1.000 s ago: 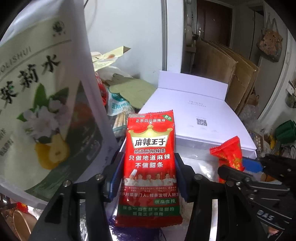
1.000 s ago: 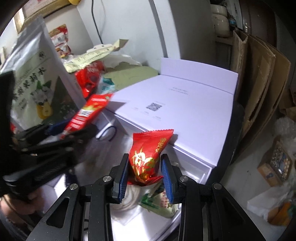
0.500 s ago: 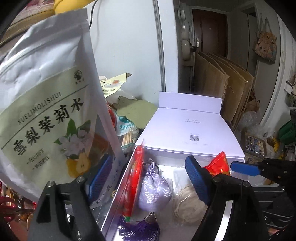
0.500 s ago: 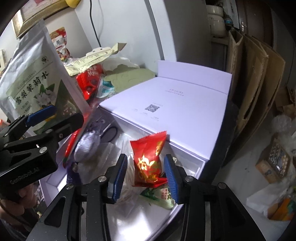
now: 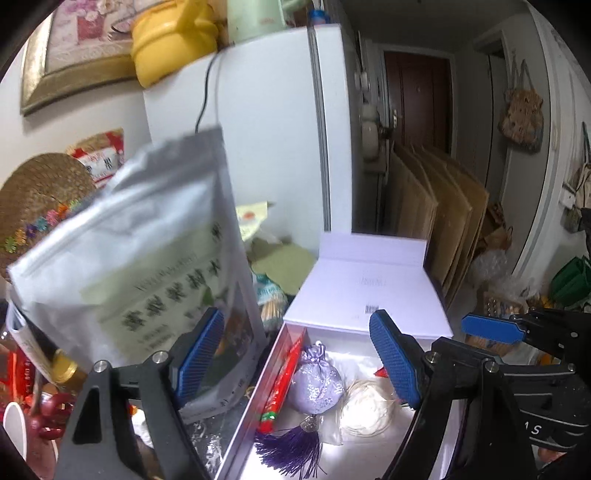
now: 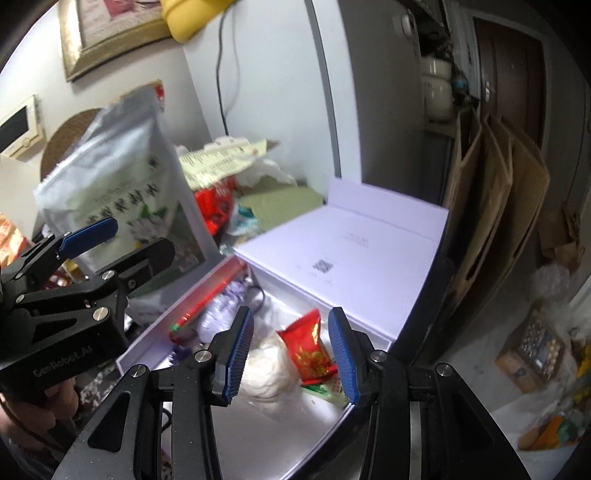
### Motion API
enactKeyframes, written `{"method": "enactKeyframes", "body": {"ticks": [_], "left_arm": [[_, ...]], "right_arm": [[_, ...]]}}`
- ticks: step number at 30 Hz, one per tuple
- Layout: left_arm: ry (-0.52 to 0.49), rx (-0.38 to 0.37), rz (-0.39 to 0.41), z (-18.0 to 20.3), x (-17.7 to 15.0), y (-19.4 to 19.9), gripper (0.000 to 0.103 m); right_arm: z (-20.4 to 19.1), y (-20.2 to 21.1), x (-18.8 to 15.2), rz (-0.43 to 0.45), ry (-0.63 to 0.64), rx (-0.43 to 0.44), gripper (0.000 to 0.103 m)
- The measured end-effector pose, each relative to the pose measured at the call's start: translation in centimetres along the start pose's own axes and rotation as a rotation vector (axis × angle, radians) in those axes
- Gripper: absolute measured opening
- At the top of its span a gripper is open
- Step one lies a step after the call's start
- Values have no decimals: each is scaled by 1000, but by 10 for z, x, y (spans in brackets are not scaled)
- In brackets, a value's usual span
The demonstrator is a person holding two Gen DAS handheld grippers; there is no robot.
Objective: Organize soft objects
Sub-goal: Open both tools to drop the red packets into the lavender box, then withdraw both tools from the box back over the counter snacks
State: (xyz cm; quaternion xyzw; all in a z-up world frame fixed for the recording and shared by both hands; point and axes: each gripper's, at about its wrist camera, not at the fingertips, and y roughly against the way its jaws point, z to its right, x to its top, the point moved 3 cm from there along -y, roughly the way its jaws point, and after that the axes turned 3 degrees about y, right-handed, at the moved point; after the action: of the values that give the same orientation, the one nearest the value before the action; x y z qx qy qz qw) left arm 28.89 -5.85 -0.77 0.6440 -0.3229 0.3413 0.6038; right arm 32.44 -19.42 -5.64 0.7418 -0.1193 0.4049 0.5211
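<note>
Both hand-held grippers gape above the box.

A white refrigerator is being taken as landmark. A yellow pot is being carried on its top, a framed picture is being hung left of it, and flattened cardboard is being leaned beside it, before a dark door.

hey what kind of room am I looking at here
Most likely a cluttered home kitchen or entryway: a white fridge with a yellow pot on top, flattened cardboard boxes by a brown door, and snack packets in an open white box.
</note>
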Motion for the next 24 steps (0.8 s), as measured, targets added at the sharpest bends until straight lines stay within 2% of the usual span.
{"method": "enactKeyframes", "body": {"ticks": [6, 8, 12, 13, 14, 16, 18, 24], "left_arm": [[12, -14, 41, -4, 8, 38, 81], [14, -18, 59, -4, 9, 52, 81], [7, -17, 105, -4, 8, 79, 82], [8, -18, 111, -5, 8, 84, 82], [7, -19, 115, -6, 8, 89, 83], [9, -5, 118, -7, 5, 100, 94], [24, 0, 136, -10, 3, 113, 98], [36, 11, 161, -16, -7, 147, 98]], "right_arm": [[-19, 42, 9, 78, 42, -13, 43], [-26, 56, 10, 103, 54, -12, 50], [-42, 83, 9, 150, 85, -8, 53], [-45, 89, 8, 159, 93, -11, 57], [-49, 97, 7, 174, 103, -16, 60], [-54, 108, 5, 196, 114, -23, 64], [-61, 121, 2, 221, 129, -28, 64], [-76, 149, -11, 254, 157, -32, 68]]}}
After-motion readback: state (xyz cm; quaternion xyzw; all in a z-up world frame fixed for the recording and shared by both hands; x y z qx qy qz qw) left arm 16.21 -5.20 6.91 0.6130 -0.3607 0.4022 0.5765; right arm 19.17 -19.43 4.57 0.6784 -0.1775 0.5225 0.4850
